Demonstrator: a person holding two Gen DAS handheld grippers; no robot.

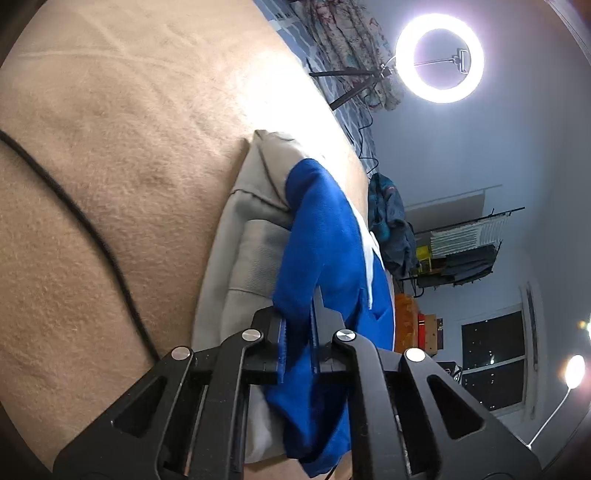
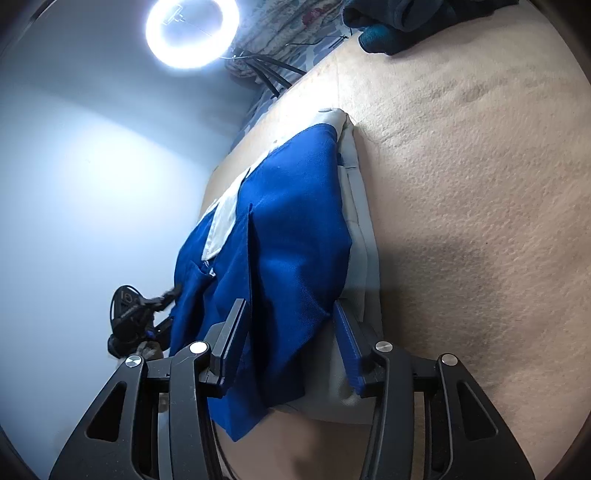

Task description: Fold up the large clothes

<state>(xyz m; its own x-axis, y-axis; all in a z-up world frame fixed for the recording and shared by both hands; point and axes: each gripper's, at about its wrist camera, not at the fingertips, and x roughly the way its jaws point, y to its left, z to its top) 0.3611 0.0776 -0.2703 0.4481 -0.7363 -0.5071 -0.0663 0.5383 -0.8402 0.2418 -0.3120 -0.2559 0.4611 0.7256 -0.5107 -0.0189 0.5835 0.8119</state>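
A blue garment (image 1: 321,229) (image 2: 295,206) with a white collar piece (image 1: 369,251) (image 2: 225,218) lies over a folded grey garment (image 1: 243,240) (image 2: 364,251) on a bed with a beige blanket (image 1: 110,184) (image 2: 480,221). My left gripper (image 1: 299,314) is shut on a bunched edge of the blue fabric, which hangs down between and below its fingers. My right gripper (image 2: 290,310) stands with its fingers apart around a thick fold of the same blue garment. The fold lies loosely between the pads and is not pinched.
A ring light (image 1: 404,70) (image 2: 155,35) on a tripod stands beyond the far edge of the bed. A dark teal pile of clothes (image 1: 391,218) (image 2: 406,22) sits at the bed's end. A black cable (image 1: 74,210) crosses the blanket. A rack (image 1: 461,240) stands by the wall.
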